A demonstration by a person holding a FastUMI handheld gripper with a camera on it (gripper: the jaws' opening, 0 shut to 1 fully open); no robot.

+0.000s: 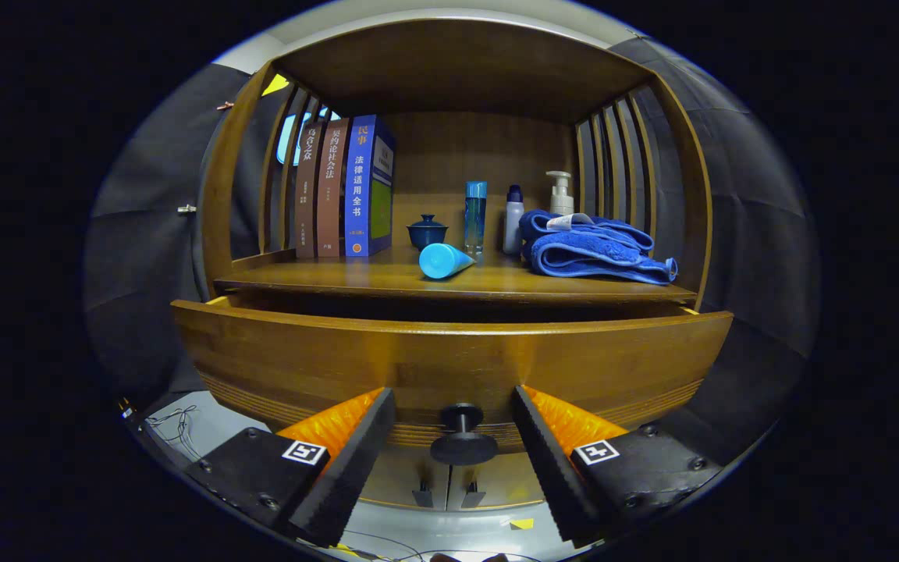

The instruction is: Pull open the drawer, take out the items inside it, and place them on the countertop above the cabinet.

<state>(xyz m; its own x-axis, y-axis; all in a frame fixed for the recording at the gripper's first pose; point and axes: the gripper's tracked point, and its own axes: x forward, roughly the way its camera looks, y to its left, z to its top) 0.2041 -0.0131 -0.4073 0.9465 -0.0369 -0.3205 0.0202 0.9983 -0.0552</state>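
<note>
A wooden cabinet's drawer [449, 355] stands pulled out a little, with a dark gap showing above its front. Its round dark knob [463, 435] sits between my two fingers, with space on each side, and neither finger touches it. My gripper [453, 406] is open, close up to the drawer front. The inside of the drawer is hidden. On the countertop [325, 275] above lie a light blue tube [443, 260] on its side and a folded blue towel [594, 248].
Three upright books [344, 187] stand at the countertop's left. Behind the tube are a small dark blue lidded cup [427, 231], a tall blue bottle [475, 216], a white bottle [513, 219] and a pump bottle [559, 193]. Slatted wooden sides close the shelf. Cabinet doors show below the knob.
</note>
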